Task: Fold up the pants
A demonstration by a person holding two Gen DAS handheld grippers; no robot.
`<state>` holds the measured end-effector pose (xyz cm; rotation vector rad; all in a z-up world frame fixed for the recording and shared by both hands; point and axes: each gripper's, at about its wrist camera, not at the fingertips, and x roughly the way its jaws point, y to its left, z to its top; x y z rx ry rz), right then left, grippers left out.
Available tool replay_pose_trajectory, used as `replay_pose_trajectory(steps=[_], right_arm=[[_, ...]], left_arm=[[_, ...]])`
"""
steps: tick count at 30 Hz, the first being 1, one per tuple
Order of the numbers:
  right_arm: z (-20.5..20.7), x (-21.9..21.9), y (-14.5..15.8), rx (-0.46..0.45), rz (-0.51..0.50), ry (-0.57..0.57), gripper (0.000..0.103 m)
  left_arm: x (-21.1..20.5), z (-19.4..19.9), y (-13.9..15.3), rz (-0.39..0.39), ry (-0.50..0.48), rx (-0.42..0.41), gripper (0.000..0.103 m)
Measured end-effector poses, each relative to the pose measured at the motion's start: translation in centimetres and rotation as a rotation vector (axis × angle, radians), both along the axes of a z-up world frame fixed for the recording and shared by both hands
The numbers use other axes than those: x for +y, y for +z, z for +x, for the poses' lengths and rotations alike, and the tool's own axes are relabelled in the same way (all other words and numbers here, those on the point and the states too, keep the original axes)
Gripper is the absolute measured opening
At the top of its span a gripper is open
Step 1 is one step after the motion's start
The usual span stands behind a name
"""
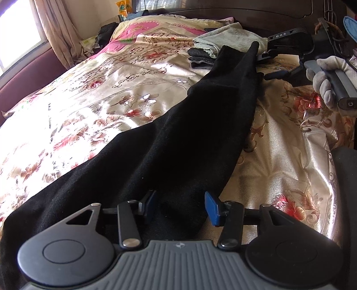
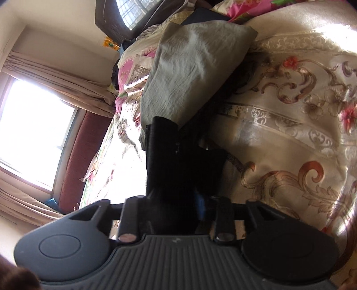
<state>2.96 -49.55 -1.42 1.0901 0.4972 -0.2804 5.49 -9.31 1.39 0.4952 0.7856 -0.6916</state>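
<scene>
Black pants (image 1: 169,142) lie stretched across the floral bed cover (image 1: 100,93), running from bottom left up to the right. My left gripper (image 1: 181,207) stands open over the near end; black cloth lies between its blue pads (image 1: 212,209), whose inner face shows bare. The far leg end rises off the bed to my right gripper (image 1: 261,55), held by a gloved hand (image 1: 323,78). In the right wrist view the right gripper (image 2: 174,200) is shut on the black pants (image 2: 169,160), which stick out past its fingers.
A folded grey-green garment (image 1: 225,38) tops a small pile of dark clothes (image 1: 200,60) near the dark headboard (image 1: 267,17); it appears again as the grey-green garment (image 2: 196,67). A window (image 1: 13,29) with curtains is at the left. The bed's edge falls away at lower right.
</scene>
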Motion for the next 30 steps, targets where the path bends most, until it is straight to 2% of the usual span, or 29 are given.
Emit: replay_pose_trajectory(steps=[6, 8, 10, 14, 15, 18, 21, 26, 28, 29, 30], right_arm=[[-2.0, -0.5, -1.6, -0.042, 0.080, -0.074, 0.051], [-2.4, -0.6, -1.7, -0.076, 0.098, -0.084, 0.057], [-2.8, -0.8, -1.8, -0.127, 0.124, -0.094, 0.069], [-4.0, -1.0, -2.2, -0.211, 0.180, -0.136, 0.072], [-4.1, -0.9, -2.2, -0.218, 0.174, -0.134, 0.075], [-2.8, -0.5, -1.7, -0.113, 0.114, -0.083, 0.077], [-0.9, 0.2, -1.1, -0.013, 0.044, -0.045, 0.077], [2.4, 0.7, -2.8, 0.005, 0.083, 0.043, 0.077], [3.4, 0.9, -3.4, 0.002, 0.070, 0.046, 0.076], [3.5, 0.9, -3.7, -0.009, 0.067, 0.034, 0.073], [3.5, 0.9, -3.9, -0.016, 0.072, 0.018, 0.054]], left_arm=[[0.1, 0.0, -0.3, 0.002, -0.001, 0.006, 0.063], [0.1, 0.1, -0.3, -0.002, 0.002, 0.008, 0.064], [0.1, 0.1, -0.3, -0.004, 0.004, 0.008, 0.065], [0.2, 0.2, -0.4, -0.011, 0.010, 0.011, 0.066], [0.2, 0.2, -0.4, -0.011, 0.010, 0.011, 0.066], [0.2, 0.3, -0.5, -0.008, 0.007, 0.011, 0.067], [0.2, 0.3, -0.6, -0.011, 0.008, 0.012, 0.067], [0.2, 0.5, -0.8, -0.014, 0.013, 0.018, 0.068], [0.2, 0.5, -0.8, -0.014, 0.014, 0.018, 0.068], [0.2, 0.5, -0.7, -0.014, 0.016, 0.019, 0.068], [0.2, 0.5, -0.7, -0.014, 0.017, 0.019, 0.068]])
